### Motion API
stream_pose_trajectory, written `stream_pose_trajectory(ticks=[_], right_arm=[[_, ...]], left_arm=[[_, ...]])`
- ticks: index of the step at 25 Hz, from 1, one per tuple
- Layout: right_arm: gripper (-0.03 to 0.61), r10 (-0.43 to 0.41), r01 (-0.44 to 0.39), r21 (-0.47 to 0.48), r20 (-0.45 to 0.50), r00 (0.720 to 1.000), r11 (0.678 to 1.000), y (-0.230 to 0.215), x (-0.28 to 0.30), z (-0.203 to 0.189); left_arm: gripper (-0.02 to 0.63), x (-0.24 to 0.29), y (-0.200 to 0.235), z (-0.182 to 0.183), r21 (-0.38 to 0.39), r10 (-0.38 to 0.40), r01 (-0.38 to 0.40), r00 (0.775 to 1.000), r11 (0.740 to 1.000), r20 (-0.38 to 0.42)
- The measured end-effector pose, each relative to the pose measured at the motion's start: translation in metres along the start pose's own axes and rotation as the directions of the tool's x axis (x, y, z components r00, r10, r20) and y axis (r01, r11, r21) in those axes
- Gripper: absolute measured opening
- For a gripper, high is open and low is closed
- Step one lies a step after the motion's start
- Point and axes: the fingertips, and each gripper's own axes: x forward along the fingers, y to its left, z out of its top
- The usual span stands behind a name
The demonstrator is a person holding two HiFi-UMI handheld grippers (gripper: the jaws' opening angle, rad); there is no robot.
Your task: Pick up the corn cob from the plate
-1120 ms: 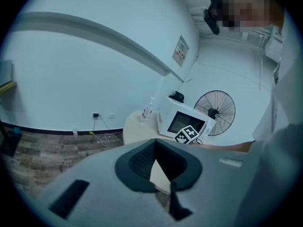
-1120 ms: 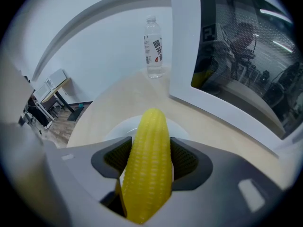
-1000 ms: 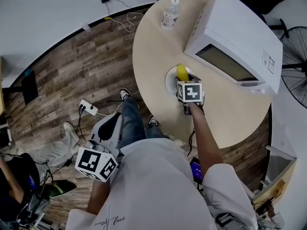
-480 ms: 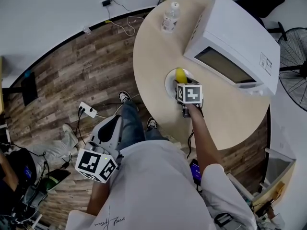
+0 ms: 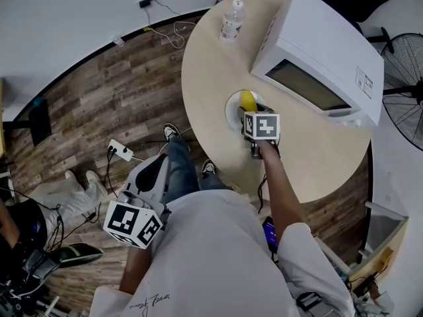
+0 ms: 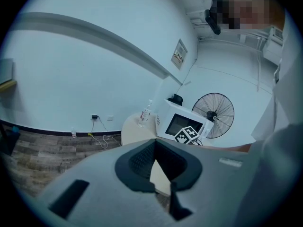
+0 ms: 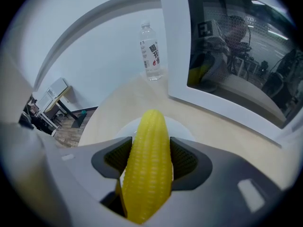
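Pale round table (image 7: 118,108) carries everything that matters. Closest in, the left tool (image 6: 158,167) hangs beside the person's leg, jaws apart on nothing. Ahead, the right tool (image 7: 150,161) has its wide-set jaws pressed on both flanks of the corn cob (image 7: 150,131), low over the white plate (image 7: 182,126) — whether clear of it I cannot tell. A tapering, slick cob could slide out forward on the lift; a careless swing could knock the microwave (image 7: 227,51) just beyond.
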Motion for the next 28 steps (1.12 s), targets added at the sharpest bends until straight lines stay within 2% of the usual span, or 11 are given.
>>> stream_pose_trajectory(ticks=[28], right_arm=[[0.264, 0.023, -0.024, 0.015, 0.068, 0.997, 1.0, 0.007, -0.038, 0.003]], left_arm=[[-0.001, -0.008, -0.016, -0.001, 0.015, -0.023, 0.022, 0.999, 1.0, 0.033]])
